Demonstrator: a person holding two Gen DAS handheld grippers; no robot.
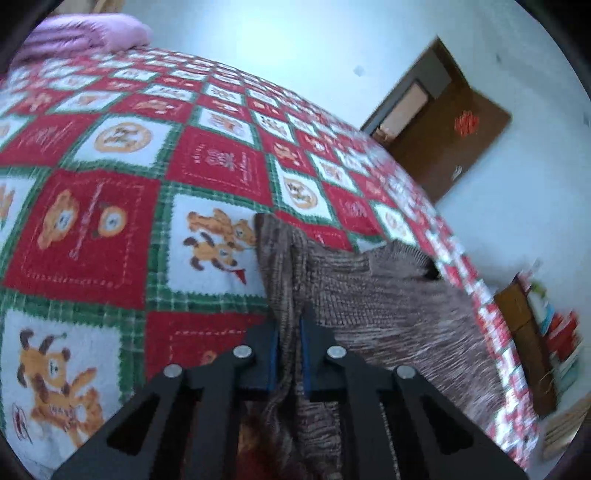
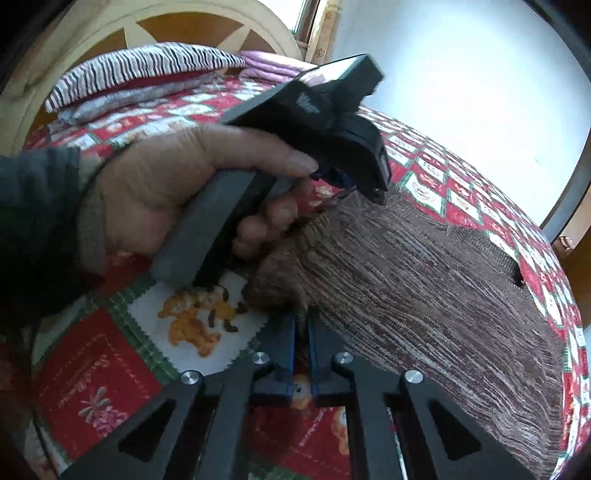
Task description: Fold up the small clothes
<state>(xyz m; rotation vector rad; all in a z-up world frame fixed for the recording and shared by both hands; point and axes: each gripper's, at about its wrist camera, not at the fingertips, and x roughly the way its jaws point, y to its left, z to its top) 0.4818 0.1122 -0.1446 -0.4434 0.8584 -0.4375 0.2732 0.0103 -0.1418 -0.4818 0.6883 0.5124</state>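
A brown knitted garment [image 1: 376,291] lies on the red, white and green checked bedspread [image 1: 110,229]. My left gripper [image 1: 290,325] is shut on a bunched edge of the garment. In the right wrist view the garment [image 2: 424,280] spreads to the right, and my right gripper [image 2: 303,328] is shut on its near left edge. The left gripper [image 2: 376,188], held in a hand, shows above it, pinching the garment's far edge.
A folded purple blanket [image 1: 85,37] lies at the far end of the bed. A striped pillow [image 2: 140,66] rests by the headboard [image 2: 177,22]. A brown door [image 1: 454,122] and a shelf with books [image 1: 546,332] stand beyond the bed.
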